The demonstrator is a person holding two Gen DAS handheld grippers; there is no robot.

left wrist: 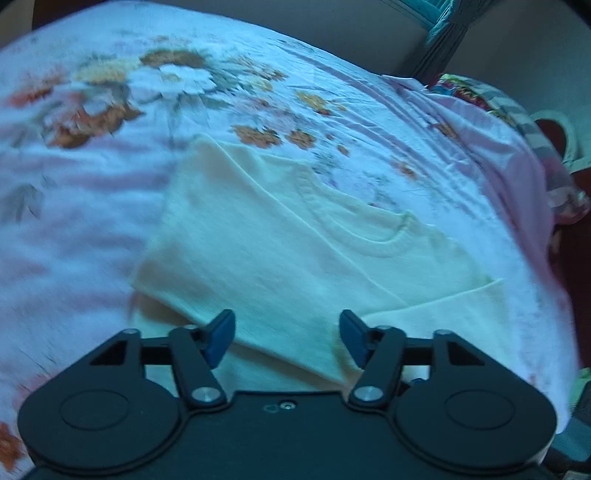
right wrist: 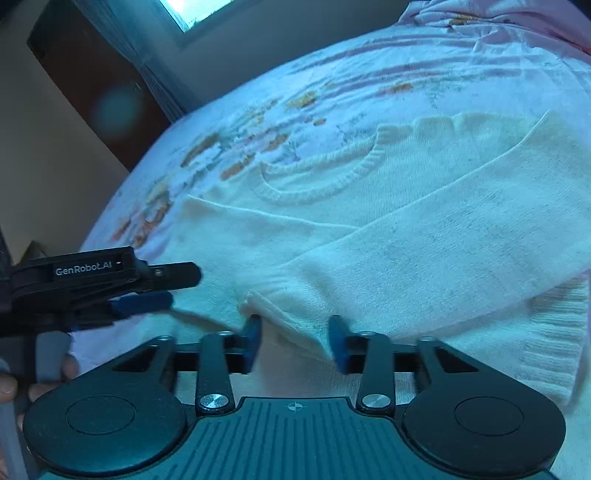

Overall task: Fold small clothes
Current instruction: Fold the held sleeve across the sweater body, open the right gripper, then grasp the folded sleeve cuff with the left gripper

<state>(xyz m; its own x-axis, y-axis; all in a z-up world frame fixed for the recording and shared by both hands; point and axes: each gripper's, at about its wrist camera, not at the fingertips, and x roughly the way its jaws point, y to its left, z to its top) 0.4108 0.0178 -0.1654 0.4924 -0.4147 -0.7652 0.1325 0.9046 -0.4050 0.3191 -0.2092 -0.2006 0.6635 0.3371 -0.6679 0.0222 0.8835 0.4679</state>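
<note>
We're looking at a cream knit sweater [left wrist: 280,236] lying flat on a floral bedsheet [left wrist: 92,110], partly folded: both sleeves are crossing over the body. In the left wrist view the ribbed neckline [left wrist: 369,236] is sitting up and right of centre, with one sleeve [left wrist: 436,306] running across toward the right edge.

Left gripper [left wrist: 287,332]: we're holding it just over the near hem of the sweater, jaws standing wide apart, nothing between the blue pads [left wrist: 221,336]. Fabric is showing through the gap. We can't tell whether the pads are touching the knit or hovering just above it.

Right gripper [right wrist: 294,339]: jaws also standing apart, blue pads [right wrist: 338,343] on either side of the folded sleeve's cuff [right wrist: 280,306]. The cuff edge is sitting right at the left pad tip; not pinched, the gap is clearly showing. Motion blur on the pads, so contact is unclear.

In the right wrist view the folded sleeve [right wrist: 424,236] is running diagonally from upper right down to the cuff, over the sweater body. The ribbed hem band [right wrist: 546,332] is showing at the right. The neckline [right wrist: 325,177] is lying beyond, toward the sheet's flower print.

The left gripper [right wrist: 162,291] is also showing in this view at the left edge, side on, tips just over the sweater's left side, near the right gripper. Fingers [right wrist: 7,386] of the person's hand are visible under it.

Background: curtain [right wrist: 159,88] and window [right wrist: 195,11] beyond the bed's far edge; colourful bedding [left wrist: 491,99] is bunching at the far right in the left view.
</note>
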